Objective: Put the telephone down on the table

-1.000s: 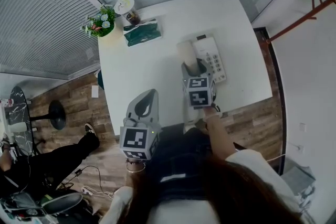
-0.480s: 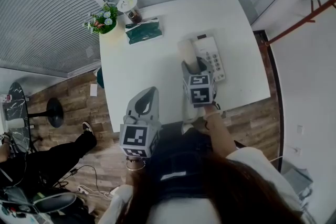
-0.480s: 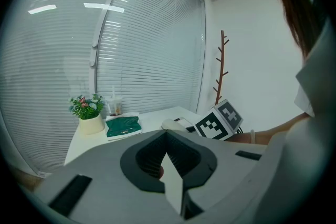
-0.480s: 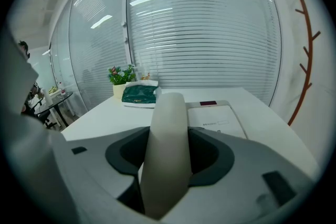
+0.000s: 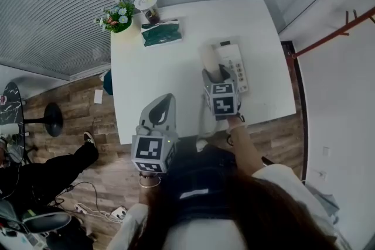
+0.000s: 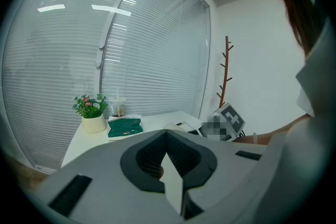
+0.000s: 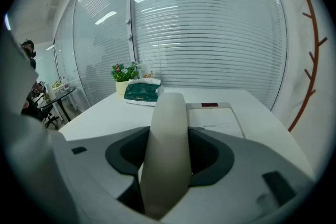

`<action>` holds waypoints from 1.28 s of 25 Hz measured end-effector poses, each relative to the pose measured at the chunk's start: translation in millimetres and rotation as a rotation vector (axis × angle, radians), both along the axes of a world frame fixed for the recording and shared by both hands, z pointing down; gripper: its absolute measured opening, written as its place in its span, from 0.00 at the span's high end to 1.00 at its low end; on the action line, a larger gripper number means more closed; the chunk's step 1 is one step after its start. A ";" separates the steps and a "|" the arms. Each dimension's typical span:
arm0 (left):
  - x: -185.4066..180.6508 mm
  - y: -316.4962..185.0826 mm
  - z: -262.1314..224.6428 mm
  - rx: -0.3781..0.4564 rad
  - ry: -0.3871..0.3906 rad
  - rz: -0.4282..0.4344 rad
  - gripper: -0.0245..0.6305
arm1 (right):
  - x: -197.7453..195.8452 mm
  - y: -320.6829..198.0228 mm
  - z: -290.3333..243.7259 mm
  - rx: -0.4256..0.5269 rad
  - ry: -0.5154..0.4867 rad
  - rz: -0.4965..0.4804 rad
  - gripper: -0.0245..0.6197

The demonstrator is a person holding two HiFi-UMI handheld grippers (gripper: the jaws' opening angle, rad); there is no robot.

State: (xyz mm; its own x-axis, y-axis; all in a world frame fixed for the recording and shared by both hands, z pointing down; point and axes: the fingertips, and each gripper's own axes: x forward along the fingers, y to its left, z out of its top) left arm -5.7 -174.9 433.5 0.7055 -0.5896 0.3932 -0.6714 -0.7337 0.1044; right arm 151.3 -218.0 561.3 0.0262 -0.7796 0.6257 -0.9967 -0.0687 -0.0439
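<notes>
Handset point(image 5: 207, 57): right gripper point(image 5: 214, 74) jaws are pinching it; not yet lying free on surface point(image 5: 158, 67).
Left gripper point(image 5: 166, 105): hanging idle, jaws pressed together.

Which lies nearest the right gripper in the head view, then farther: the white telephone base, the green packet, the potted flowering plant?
1. White telephone base, just right of the right gripper gripping the cream handset.
2. Green packet, farther up, leftward.
3. Potted flowering plant, far left corner.
</notes>
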 end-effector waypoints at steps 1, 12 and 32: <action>-0.3 -0.4 0.0 -0.001 0.004 -0.005 0.96 | -1.0 -0.2 0.7 -0.004 0.003 -0.007 0.62; -9.3 -6.8 -3.0 0.004 0.026 -0.061 0.96 | -15.5 -5.9 -3.6 -0.008 0.010 -0.082 0.62; -28.7 -6.9 -8.1 0.022 0.029 -0.128 0.96 | -50.8 -16.1 -5.6 -0.008 -0.003 -0.189 0.62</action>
